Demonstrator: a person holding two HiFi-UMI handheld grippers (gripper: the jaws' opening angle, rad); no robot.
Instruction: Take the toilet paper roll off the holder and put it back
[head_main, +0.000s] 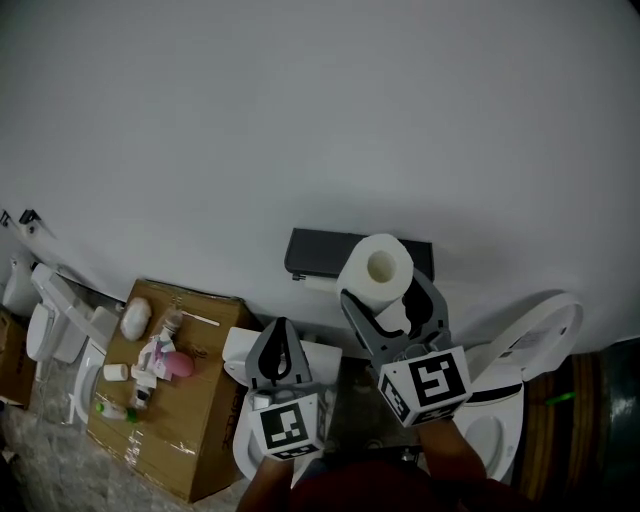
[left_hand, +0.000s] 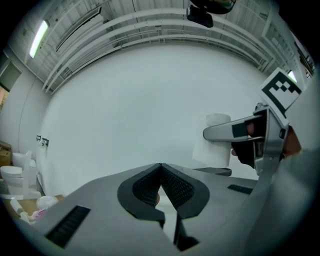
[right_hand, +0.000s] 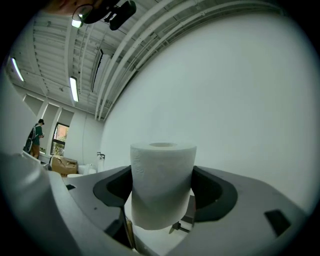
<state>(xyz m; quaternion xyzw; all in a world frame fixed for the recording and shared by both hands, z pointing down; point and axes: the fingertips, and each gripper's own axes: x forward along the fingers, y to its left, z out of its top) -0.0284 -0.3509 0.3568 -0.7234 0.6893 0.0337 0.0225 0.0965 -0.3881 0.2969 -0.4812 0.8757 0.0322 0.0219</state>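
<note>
A: Nearest first. Left gripper?
B: Left gripper (left_hand: 161, 172): jaws together, nothing between them. It hangs low beside the right one, idle.

A: Right?
B: Right gripper (right_hand: 162, 192): clamped on the roll (head_main: 376, 268). One jaw sits on each round side, about mid-height. The open core end faces the head camera.

A: Where is the roll against the holder?
B: Off it, by my reading. It is held just in front of and above the dark holder (head_main: 312, 252) on the white wall (head_main: 300, 120). The left gripper view shows the roll above the holder's flat top, apart from it.

A: How will it handle?
B: My judgement only. It is light, so weight is no worry. It is soft, so a hard squeeze would dent the wraps and could pinch the core out of round. The paper face is grippy and unlikely to slip. The loose end could unwind if it gets dragged.

A: Best hold?
B: As it is now: across the outer wraps at mid-height, light pressure. Both core ends stay free for refitting on the holder.

A: Anything beyond?
B: Down on the floor there is a box (head_main: 190, 440) with toiletries on it to the left, and a toilet (head_main: 545, 325) to the right. Neither is in the way.
</note>
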